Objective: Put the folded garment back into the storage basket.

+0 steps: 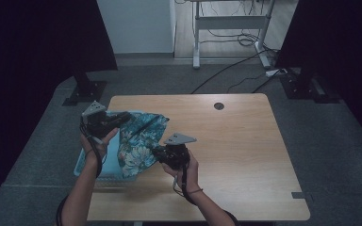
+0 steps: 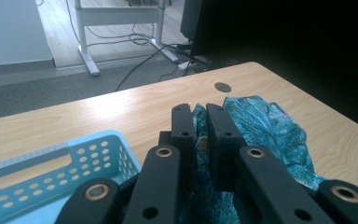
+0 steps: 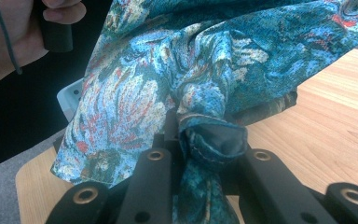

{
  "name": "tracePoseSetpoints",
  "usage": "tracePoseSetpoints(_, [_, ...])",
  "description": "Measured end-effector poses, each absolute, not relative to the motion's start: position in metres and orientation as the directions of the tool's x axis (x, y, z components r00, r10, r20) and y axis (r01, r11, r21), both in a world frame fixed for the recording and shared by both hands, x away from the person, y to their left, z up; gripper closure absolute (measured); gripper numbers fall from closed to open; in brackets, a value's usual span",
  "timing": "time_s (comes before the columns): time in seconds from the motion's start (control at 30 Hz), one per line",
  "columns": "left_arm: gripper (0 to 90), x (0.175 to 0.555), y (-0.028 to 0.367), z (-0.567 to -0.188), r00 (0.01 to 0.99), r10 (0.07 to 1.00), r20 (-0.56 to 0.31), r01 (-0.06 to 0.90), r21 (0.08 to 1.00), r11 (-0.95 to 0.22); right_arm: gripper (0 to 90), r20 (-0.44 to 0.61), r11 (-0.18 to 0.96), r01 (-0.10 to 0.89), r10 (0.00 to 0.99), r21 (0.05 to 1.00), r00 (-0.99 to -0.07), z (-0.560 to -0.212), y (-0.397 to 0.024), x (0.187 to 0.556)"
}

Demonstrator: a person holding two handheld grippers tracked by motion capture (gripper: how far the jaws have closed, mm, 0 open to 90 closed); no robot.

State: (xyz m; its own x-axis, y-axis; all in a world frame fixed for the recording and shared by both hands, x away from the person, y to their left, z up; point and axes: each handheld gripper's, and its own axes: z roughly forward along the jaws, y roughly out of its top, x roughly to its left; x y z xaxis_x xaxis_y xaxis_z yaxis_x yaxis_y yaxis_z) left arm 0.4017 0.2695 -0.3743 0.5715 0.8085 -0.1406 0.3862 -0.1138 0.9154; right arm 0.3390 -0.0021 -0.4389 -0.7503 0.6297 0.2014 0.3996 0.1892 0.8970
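Wooden table (image 1: 226, 141), pale blue basket (image 1: 82, 162) at its left edge. Floral cloth (image 1: 139, 141) held up between left gripper (image 1: 115, 117) and right gripper (image 1: 162, 153), both clamped on its edges, probably to spread it for folding.

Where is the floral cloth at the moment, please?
In the high view, the floral cloth hangs between both grippers at the table's left, beside the blue basket.

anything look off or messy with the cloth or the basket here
Nothing looks damaged or spilled. The floral cloth hangs bunched and crumpled between the left claw and right claw, both shut on it, beside the blue basket at the table's left edge.
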Motion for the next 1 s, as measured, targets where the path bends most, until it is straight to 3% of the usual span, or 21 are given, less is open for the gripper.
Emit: tracePoseSetpoints(1.0, [82.3,0.401,0.282,-0.369,0.560,0.818,-0.130,0.376,0.920,-0.112,78.3,0.193,0.197,0.391,0.623,0.899,-0.758,-0.435,0.014,0.344])
